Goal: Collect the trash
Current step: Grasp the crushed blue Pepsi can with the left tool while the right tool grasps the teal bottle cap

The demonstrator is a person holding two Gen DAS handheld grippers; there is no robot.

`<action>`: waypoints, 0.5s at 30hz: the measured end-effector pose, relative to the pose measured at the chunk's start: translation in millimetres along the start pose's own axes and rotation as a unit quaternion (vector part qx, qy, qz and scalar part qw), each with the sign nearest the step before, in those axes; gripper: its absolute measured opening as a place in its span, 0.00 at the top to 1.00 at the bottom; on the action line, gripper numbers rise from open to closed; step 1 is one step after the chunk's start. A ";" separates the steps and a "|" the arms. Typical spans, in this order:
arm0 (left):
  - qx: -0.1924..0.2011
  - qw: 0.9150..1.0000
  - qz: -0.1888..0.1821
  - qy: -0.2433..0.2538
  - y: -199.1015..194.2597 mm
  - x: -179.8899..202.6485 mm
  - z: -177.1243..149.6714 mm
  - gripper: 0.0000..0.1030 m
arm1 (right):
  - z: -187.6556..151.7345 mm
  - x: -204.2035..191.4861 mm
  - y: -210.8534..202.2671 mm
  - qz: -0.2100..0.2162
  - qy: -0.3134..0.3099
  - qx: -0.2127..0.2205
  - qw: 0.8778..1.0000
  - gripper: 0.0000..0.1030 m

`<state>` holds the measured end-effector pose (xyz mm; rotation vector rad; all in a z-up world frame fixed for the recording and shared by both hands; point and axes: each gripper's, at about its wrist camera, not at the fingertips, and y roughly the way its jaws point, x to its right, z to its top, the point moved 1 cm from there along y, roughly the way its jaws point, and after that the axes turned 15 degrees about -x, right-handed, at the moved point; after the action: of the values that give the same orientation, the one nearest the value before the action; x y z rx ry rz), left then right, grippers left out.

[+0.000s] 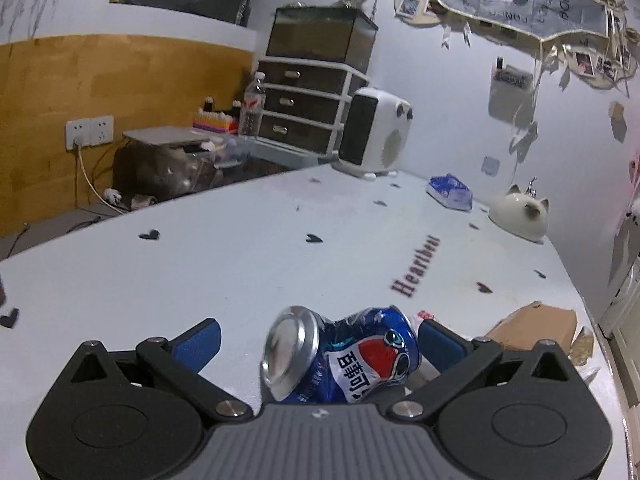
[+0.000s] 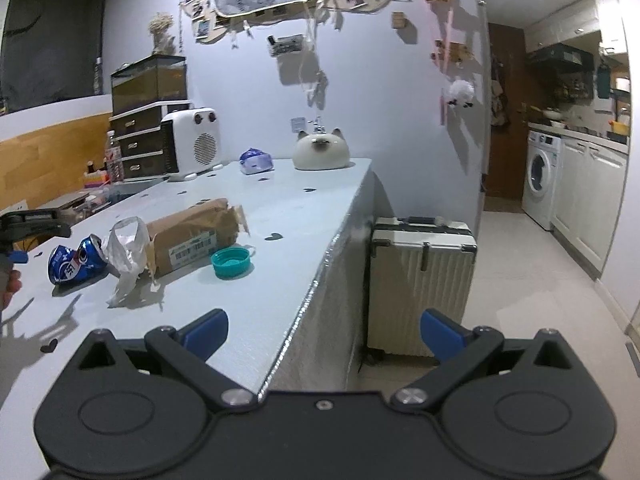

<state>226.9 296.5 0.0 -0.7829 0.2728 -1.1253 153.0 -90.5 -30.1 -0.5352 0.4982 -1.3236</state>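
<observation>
Bare table (image 2: 280,216) lies right of the cardboard box (image 2: 192,236); plastic bag (image 2: 124,256) (crumpled) crowds the can (image 2: 76,264).

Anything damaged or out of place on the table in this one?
Yes. The Pepsi can lies on its side, crushed in the middle, between the open jaws of the left gripper. Beside it, the cardboard box is torn open at both ends, with a crumpled plastic bag against it.

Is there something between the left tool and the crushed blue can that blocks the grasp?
Nothing visible does. The crushed can already lies on the table between the open fingers of the left tool. The torn cardboard box and the plastic bag lie beyond it, beside the can.
</observation>
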 end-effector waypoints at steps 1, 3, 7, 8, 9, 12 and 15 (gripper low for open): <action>-0.001 1.000 -0.002 0.004 3.3 2.5 0.8 0.00 | 1.4 -0.9 3.4 0.003 0.000 0.000 1.000 0.00; -0.008 1.000 -0.005 0.009 9.7 9.0 3.9 0.00 | 3.8 -1.5 10.3 0.010 0.005 -0.003 1.000 0.00; -0.029 1.000 0.005 0.010 22.5 22.0 14.8 0.00 | 8.4 -3.4 22.6 0.020 0.014 -0.011 1.000 0.00; -0.033 0.999 0.010 0.010 25.5 24.6 16.3 0.00 | 9.9 -4.2 25.1 0.022 0.014 -0.012 1.000 0.00; -0.035 0.999 0.018 0.012 28.7 27.2 17.6 0.00 | 11.5 -4.7 26.8 0.024 0.013 -0.012 1.000 0.00; -0.039 0.998 0.040 0.016 38.5 32.6 18.0 0.00 | 18.5 -8.6 31.4 0.037 0.002 -0.007 0.999 0.00; -0.042 0.998 0.049 0.017 48.3 32.9 15.2 0.00 | 31.0 -15.8 38.1 0.048 -0.017 0.004 0.999 0.00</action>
<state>283.7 283.7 -16.3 -0.8170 0.3861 -1.0402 198.5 -66.4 -29.1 -0.5197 0.4859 -1.2221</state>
